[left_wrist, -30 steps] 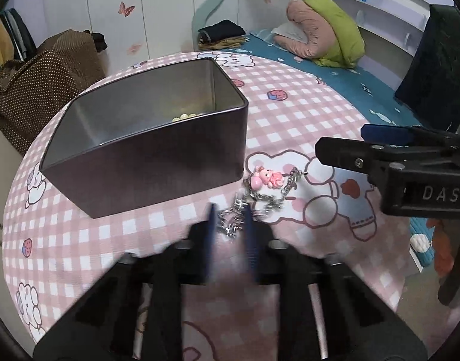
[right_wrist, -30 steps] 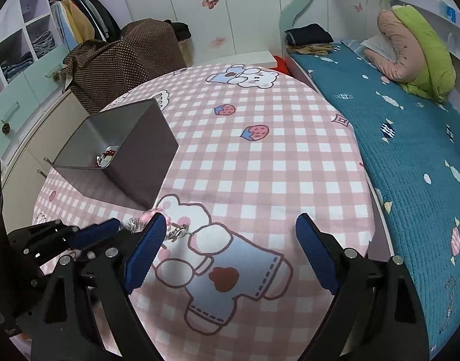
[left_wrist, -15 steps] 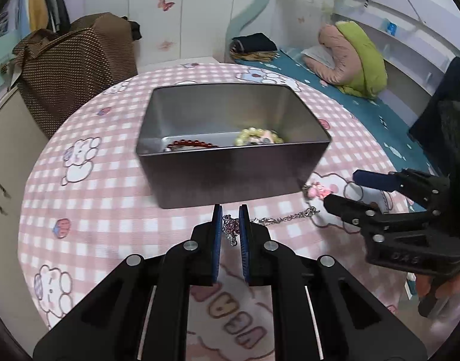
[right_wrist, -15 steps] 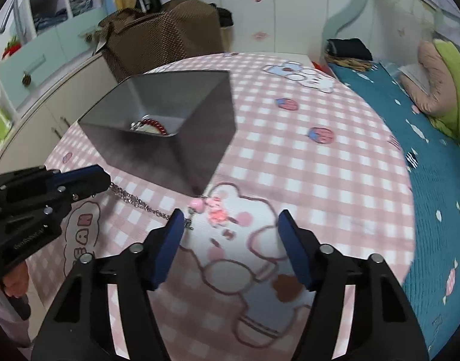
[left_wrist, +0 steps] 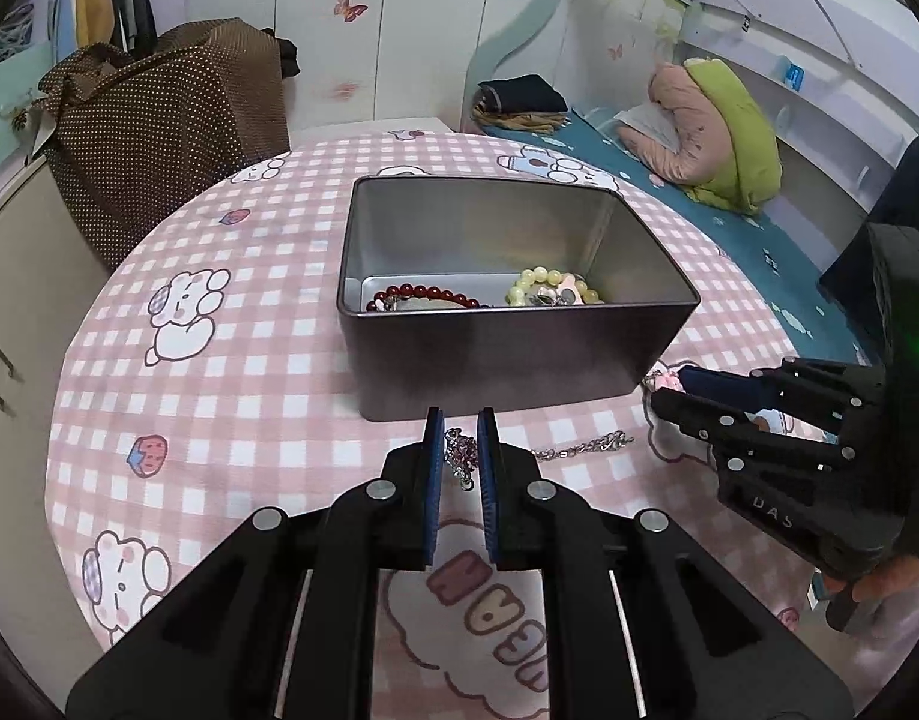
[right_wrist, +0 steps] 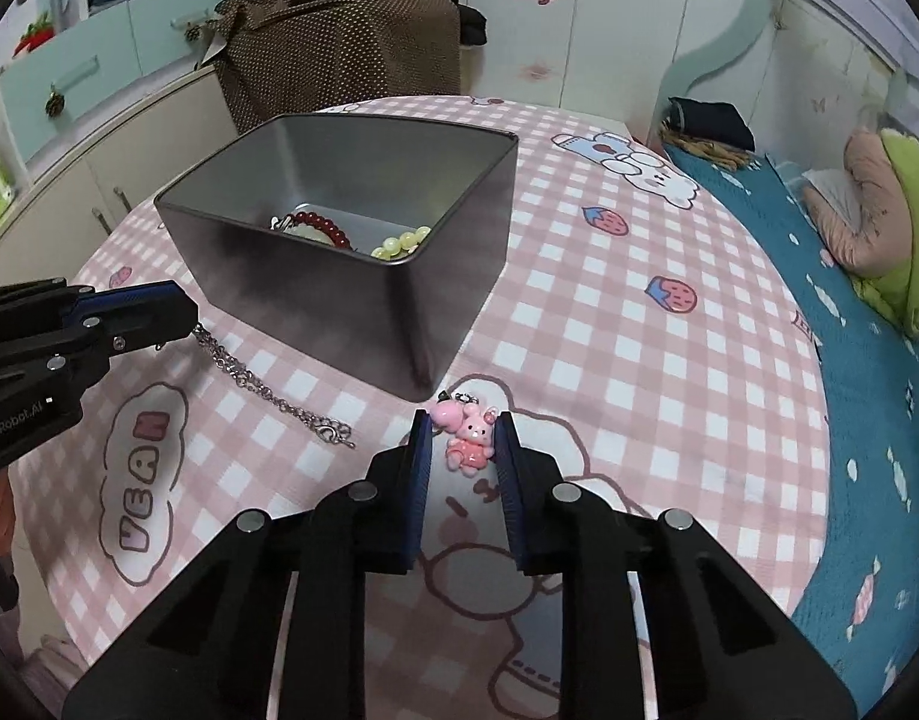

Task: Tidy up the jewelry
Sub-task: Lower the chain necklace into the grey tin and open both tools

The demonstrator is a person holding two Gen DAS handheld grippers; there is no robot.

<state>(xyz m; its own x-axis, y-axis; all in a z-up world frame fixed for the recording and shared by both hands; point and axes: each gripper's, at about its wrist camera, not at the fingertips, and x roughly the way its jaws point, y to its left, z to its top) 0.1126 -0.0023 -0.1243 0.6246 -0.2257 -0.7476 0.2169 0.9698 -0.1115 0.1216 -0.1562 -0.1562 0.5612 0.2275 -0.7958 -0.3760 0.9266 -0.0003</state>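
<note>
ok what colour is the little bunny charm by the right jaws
Pink, the bunny charm; clearest in the right wrist view.

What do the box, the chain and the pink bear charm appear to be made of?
Box: likely tin or steel, matte grey with soft reflections on its inner walls.
Chain: silvery metal links that glint.
Pink bear charm: probably glossy resin or plastic, with bright highlights on rounded, moulded shapes.

Silver chain (right_wrist: 267, 390) beside tin (right_wrist: 459, 276)

A brown dotted bag (left_wrist: 159, 120) sits behind the pink checked tablecloth (left_wrist: 249, 390) (a bed (right_wrist: 867, 360) alongside).
</note>
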